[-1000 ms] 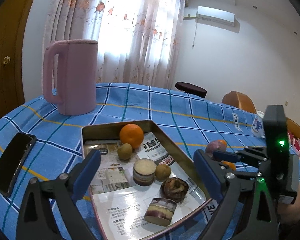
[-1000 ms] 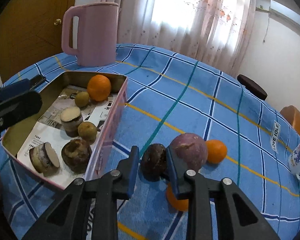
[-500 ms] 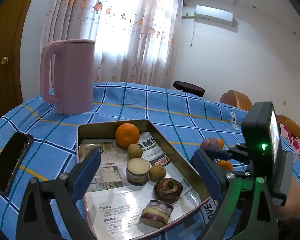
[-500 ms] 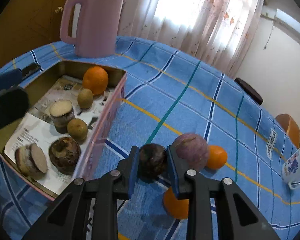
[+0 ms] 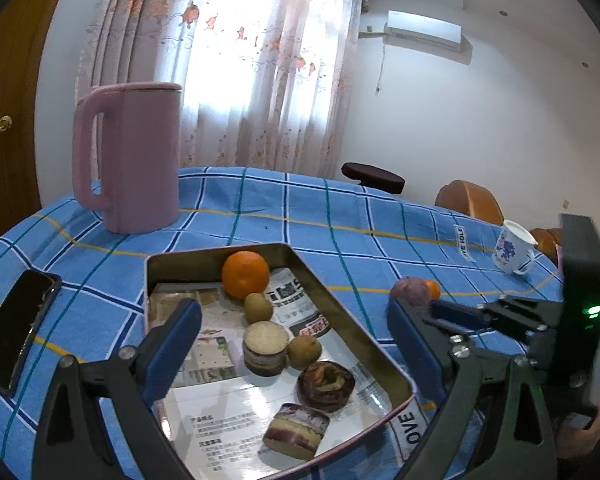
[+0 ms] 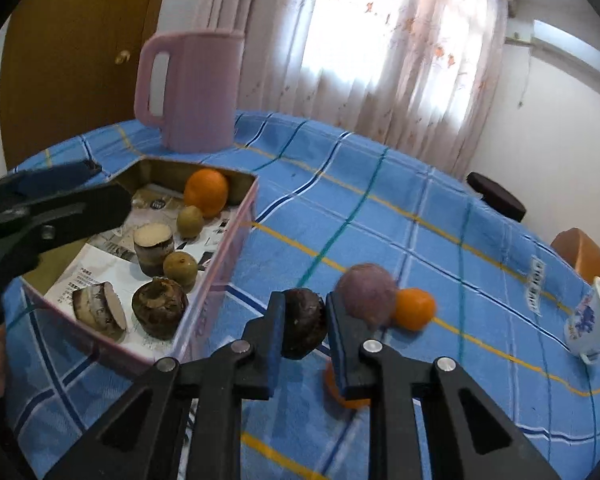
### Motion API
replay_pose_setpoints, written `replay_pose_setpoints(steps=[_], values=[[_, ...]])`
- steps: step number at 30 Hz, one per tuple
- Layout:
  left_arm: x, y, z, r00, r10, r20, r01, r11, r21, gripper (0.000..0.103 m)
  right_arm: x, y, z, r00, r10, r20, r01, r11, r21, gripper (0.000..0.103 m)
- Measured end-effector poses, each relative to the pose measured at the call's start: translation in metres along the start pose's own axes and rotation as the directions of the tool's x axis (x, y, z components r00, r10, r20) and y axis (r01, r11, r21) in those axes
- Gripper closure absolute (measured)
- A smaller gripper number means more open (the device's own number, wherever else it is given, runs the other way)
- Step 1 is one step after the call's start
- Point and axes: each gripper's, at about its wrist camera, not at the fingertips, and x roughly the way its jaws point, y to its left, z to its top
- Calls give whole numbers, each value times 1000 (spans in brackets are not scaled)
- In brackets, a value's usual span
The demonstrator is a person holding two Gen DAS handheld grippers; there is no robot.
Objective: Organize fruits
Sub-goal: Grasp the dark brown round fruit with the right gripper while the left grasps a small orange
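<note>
Right wrist view: an orange fruit lies largely hidden behind the right tongs, only its lower rim showing, and the purple fruit with the small orange behind it is motion-blurred. The left tongs are cut off by the left edge. Left wrist view: the same small orange is mostly hidden behind the purple fruit, and the print on the tin's paper lining is too small to read.

- curtain floral, sheer, daylight glowing through
- air conditioner on white wall, right of curtain
- wooden door left of curtain
</note>
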Motion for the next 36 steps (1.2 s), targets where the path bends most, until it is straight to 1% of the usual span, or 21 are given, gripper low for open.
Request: replay_pose_setpoints(steps=[2, 5, 8, 10, 12, 14, 15, 17, 19, 21, 23, 24, 25, 26, 27, 28, 29, 30, 32, 34, 36], values=[[2, -8, 0, 1000, -15, -6, 15, 1000, 12, 7, -17, -18, -5, 999, -18, 34, 17, 999, 50, 81], [7, -29, 1, 999, -45, -19, 46, 997, 56, 7, -33, -45, -14, 997, -50, 56, 43, 992, 122, 81], [14, -57, -1, 996, -82, -41, 86, 990, 111, 7, -39, -75, -26, 995, -85, 54, 73, 977, 199, 81], [21, -74, -4, 992, -102, -69, 111, 984, 142, 7, -41, -93, -35, 994, -98, 49, 83, 965, 250, 81], [30, -94, -7, 988, -118, -105, 135, 975, 178, 8, -44, -103, -41, 993, -106, 46, 90, 957, 275, 82], [38, -108, -9, 984, -118, -130, 144, 968, 204, 10, -47, -107, -45, 993, -109, 50, 90, 953, 288, 83], [42, -114, -10, 981, -123, -149, 154, 965, 213, 14, -47, -109, -47, 993, -109, 50, 90, 953, 290, 88], [54, -126, -14, 970, -133, -205, 179, 958, 226, 16, -48, -112, -50, 993, -108, 53, 88, 950, 299, 88], [65, -133, -18, 960, -130, -247, 189, 954, 232, 24, -46, -114, -53, 995, -92, 39, 76, 951, 301, 88], [75, -138, -20, 946, -129, -297, 202, 951, 232, 26, -47, -119, -57, 996, -75, 39, 59, 946, 317, 88], [81, -141, -21, 942, -117, -315, 201, 948, 248, 26, -50, -128, -61, 996, -83, 40, 64, 940, 336, 88], [84, -143, -22, 938, -118, -327, 207, 945, 255, 30, -50, -132, -64, 997, -78, 30, 63, 936, 347, 88], [90, -143, -22, 927, -126, -353, 221, 944, 243, 39, -48, -142, -68, 998, -67, 6, 60, 924, 378, 88], [95, -143, -24, 916, -135, -378, 234, 945, 230, 46, -48, -149, -71, 998, -63, 3, 56, 911, 408, 88], [99, -142, -25, 903, -143, -405, 246, 946, 213, 56, -51, -155, -75, 998, -58, 10, 48, 899, 435, 87], [102, -141, -25, 897, -148, -416, 249, 947, 200, 59, -53, -161, -78, 998, -58, 15, 44, 889, 456, 85], [102, -141, -25, 895, -155, -418, 256, 946, 198, 59, -56, -165, -81, 998, -67, 7, 56, 883, 465, 76], [102, -141, -26, 894, -156, -419, 258, 946, 199, 59, -56, -166, -83, 997, -76, -5, 70, 883, 465, 62], [103, -142, -26, 892, -164, -421, 266, 944, 195, 61, -55, -167, -85, 997, -67, -27, 72, 885, 459, 49], [101, -140, -26, 891, -178, -418, 276, 943, 185, 61, -49, -162, -85, 999, -26, -40, 41, 893, 449, 48], [98, -138, -24, 895, -188, -405, 279, 944, 179, 61, -39, -151, -82, 997, 21, -78, 13, 910, 414, 48]])
